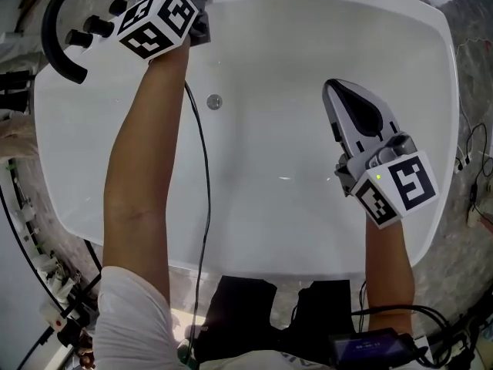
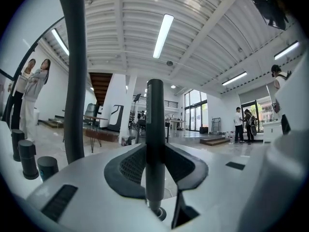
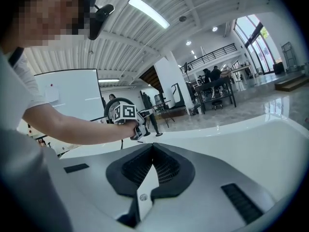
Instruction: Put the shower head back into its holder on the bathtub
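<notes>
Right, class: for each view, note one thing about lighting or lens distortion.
Head view: even light, faint glare on the bathtub. Left gripper view: fisheye bows the ceiling beams, corners dark. Right gripper view: same bending, ceiling lamp blown white.

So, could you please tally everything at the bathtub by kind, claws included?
Bathtub: 1
Curved black spout: 1
Black knobs: 3
Round chrome fitting: 1
Shower head: 1
Claws (left claw, right claw): 2
Total: 9

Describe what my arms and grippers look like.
The left gripper and right gripper are light grey shells with black ribbed jaw pads, each carrying a white cube printed with black square markers. A thin black cable runs beside the left arm. The forearms are bare; the left arm shows a short white sleeve.
</notes>
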A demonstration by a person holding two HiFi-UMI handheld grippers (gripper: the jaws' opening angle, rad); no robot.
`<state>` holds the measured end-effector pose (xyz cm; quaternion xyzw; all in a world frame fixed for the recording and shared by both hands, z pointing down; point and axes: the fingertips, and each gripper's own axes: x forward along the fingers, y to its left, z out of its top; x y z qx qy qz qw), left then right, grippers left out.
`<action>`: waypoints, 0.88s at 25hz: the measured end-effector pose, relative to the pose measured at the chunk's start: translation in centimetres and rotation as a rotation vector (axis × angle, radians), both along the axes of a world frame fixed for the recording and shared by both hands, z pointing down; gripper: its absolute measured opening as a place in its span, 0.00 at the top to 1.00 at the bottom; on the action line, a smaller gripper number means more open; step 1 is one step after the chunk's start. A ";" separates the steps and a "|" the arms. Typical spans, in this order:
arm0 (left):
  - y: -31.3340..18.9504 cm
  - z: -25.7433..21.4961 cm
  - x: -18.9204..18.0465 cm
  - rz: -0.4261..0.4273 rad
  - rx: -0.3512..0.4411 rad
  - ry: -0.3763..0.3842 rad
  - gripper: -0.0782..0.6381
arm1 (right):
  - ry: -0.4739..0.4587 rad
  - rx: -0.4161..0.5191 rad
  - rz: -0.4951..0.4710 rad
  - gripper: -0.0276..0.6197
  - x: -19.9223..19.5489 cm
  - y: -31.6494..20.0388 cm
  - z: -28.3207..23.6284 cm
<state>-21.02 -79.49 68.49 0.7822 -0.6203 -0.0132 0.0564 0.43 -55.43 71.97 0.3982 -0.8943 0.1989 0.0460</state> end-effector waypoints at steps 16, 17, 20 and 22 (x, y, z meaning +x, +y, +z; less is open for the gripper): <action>-0.6 3.7 1.0 0.049 -0.043 -0.051 0.72 | -0.004 -0.030 0.001 0.95 -0.9 1.9 2.9; -0.6 3.9 1.1 0.050 -0.044 -0.050 0.72 | -0.005 -0.031 0.001 0.95 -0.9 2.0 3.0; -0.3 4.6 1.2 0.047 -0.052 -0.054 0.72 | -0.009 -0.037 0.001 0.95 -1.0 2.2 3.4; -0.2 5.0 1.0 0.035 -0.058 -0.048 0.72 | -0.013 -0.042 0.001 0.95 -1.0 2.3 3.5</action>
